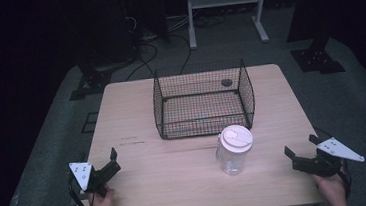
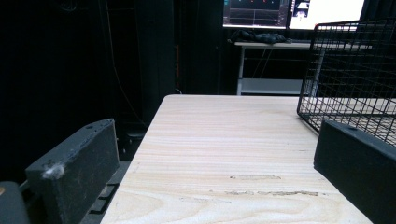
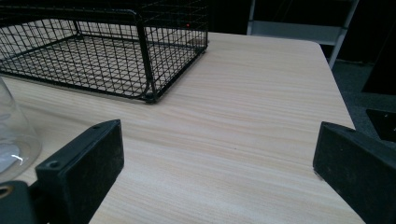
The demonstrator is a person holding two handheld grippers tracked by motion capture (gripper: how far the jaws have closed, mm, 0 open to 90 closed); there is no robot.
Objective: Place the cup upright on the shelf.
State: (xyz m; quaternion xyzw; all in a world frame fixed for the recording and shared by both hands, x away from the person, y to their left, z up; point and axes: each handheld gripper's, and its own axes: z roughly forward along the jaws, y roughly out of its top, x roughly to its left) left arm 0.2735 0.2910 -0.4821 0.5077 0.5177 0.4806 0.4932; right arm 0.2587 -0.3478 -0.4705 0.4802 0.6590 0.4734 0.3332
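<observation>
A clear plastic jar (image 1: 234,150) with a white lid stands upright on the wooden table (image 1: 178,183), just in front of a black wire basket (image 1: 203,100). My left gripper (image 1: 108,164) rests at the table's front left corner, jaws wide apart with nothing between them. At the front right my right gripper (image 1: 300,153) is open too, a hand's width to the right of the jar. The jar's clear wall (image 3: 14,135) shows at the left edge of the right gripper view, and the basket (image 3: 102,51) lies beyond it. The basket's corner (image 2: 350,74) appears at the right of the left gripper view.
A small dark round object (image 1: 226,82) lies on the table behind the basket. A white metal stand (image 1: 225,4) and black equipment legs (image 1: 317,56) stand on the floor beyond the table. Monitors (image 2: 289,11) glow on a far desk.
</observation>
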